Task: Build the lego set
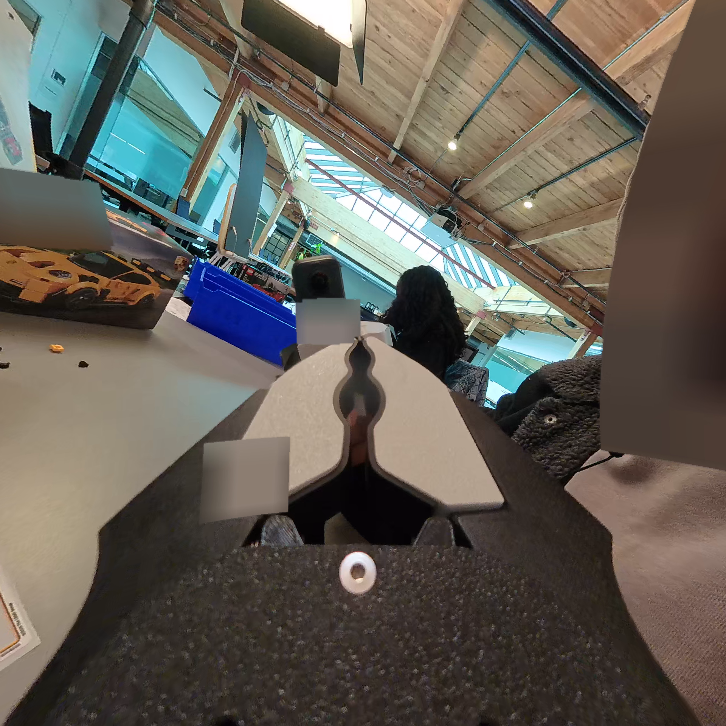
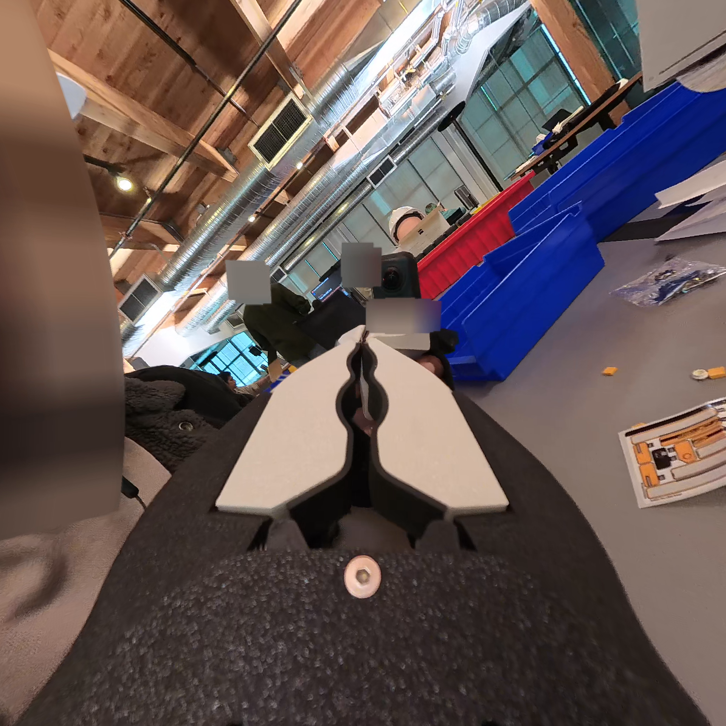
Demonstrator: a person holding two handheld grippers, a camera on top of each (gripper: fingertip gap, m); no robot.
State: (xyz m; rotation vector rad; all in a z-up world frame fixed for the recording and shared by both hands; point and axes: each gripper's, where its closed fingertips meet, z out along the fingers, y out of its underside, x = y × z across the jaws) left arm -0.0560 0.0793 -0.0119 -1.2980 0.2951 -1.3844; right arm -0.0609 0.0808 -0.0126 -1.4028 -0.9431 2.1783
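On your left, one cardboard box printed with a yellow car (image 1: 78,283) sits on the grey table (image 1: 98,412). Beside it lie one small orange brick (image 1: 57,348) and two tiny black bits (image 1: 83,364). Your left gripper (image 1: 359,342) has its pale fingertips closed together. Your right gripper (image 2: 363,336), tip to tip with it, pinches a thin white strip (image 2: 365,393), seen edge-on. Further right are stacked blue plastic bins (image 2: 530,298), one red bin (image 2: 467,243), one clear bag (image 2: 668,283), two orange bricks (image 2: 609,371) and one printed sheet (image 2: 675,455).
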